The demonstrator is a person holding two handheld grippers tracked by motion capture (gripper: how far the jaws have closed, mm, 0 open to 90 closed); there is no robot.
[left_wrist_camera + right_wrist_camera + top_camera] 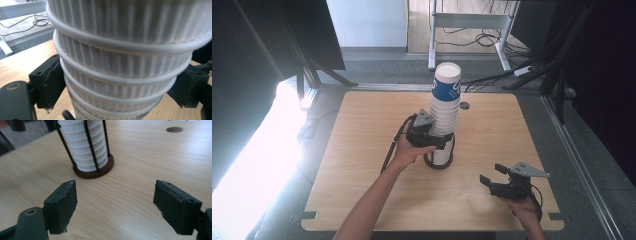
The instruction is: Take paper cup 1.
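Table (362,165): a light wooden top with a small round hole (464,106) just beyond the cup stack.

Cup stack (445,112): a tall column of nested white ribbed paper cups standing upright near the middle of the table; the topmost cup (447,82) carries a blue printed band and its mouth faces up, with no contents visible from here. In the left gripper view the rolled rims and ribbed walls sit one inside the next (125,62).

Holder (441,161): a dark round base with thin black upright wires that cage the bottom of the cup stack; the lowest cups sit inside it, as the right gripper view shows (93,168).

Left hand-held gripper (438,142): at the lower part of the cup stack, just above the holder, one jaw on either side of the cups. The jaws are partly closed and lie against the ribbed walls, gripping the stack.

Right hand-held gripper (493,174): well apart from the cup stack, toward the near right corner of the table, pointing back at it. Its jaws stand apart with only bare table between them (115,202); it holds nothing.
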